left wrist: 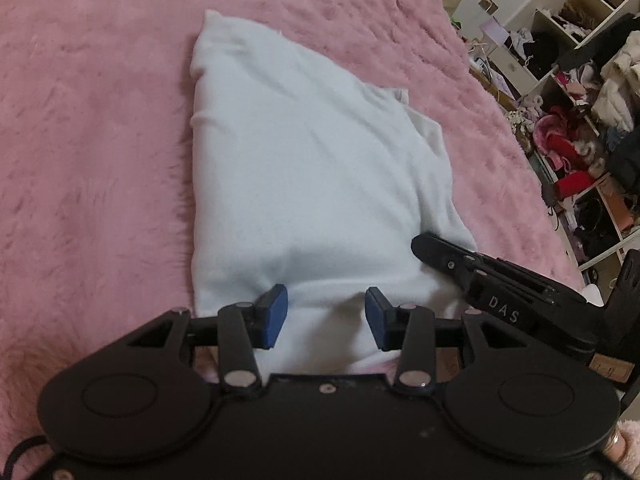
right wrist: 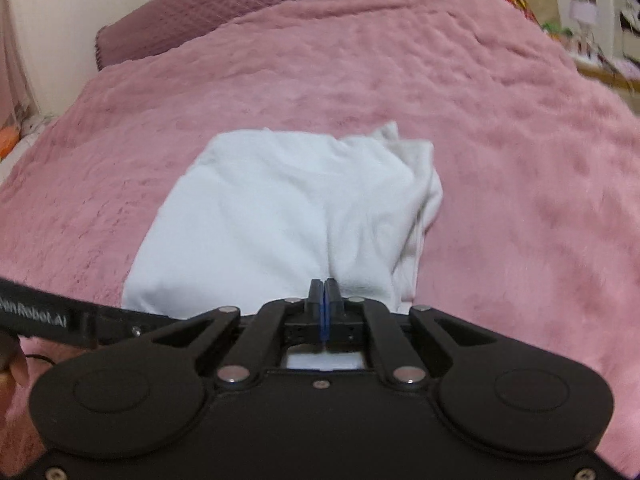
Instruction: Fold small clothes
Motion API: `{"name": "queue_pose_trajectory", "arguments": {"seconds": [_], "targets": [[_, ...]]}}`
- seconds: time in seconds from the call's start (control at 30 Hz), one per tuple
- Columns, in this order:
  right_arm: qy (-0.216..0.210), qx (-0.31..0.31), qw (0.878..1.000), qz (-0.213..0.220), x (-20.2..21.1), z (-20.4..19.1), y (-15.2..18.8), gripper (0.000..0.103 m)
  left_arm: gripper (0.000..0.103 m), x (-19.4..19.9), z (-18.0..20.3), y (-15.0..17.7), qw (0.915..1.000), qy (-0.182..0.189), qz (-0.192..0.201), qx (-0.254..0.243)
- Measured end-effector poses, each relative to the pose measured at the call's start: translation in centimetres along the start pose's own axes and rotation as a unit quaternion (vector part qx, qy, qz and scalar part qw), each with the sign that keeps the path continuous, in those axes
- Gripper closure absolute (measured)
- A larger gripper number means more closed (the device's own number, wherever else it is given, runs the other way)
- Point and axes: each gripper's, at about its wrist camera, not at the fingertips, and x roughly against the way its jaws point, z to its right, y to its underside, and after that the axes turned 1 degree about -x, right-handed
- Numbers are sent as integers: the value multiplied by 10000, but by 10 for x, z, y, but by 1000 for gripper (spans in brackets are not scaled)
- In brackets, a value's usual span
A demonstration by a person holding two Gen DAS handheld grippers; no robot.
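Two grippers work the near edge of a white garment (left wrist: 304, 168) lying partly folded on a pink plush blanket (left wrist: 92, 128). The left gripper (left wrist: 326, 316) has its blue pads parted over the hem, nothing pinched between them. The right gripper (right wrist: 324, 308) is clenched, pads pressed together; whether a thin fold of cloth is caught in them cannot be told from either view.

The garment looks soft, light and limp, a fleecy knit that should drape and sag rather than hold a crease. Its left side forms a clean straight fold; the far right corner (right wrist: 404, 148) is bunched, with loose layers spilling out. A pinch at the near hem corners, through all layers, seems the surest hold, since a single layer would likely peel away. The blanket's deep pile may drag on the cloth. Cluttered shelves (left wrist: 576, 64) stand beyond the bed.
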Motion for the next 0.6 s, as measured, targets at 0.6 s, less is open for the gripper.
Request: {"name": "queue_pose_trajectory", "arguments": {"seconds": [0.6], "targets": [[240, 71, 9992, 312, -28, 12, -28, 101, 58, 3, 0, 5, 9999, 147, -61, 21]]}}
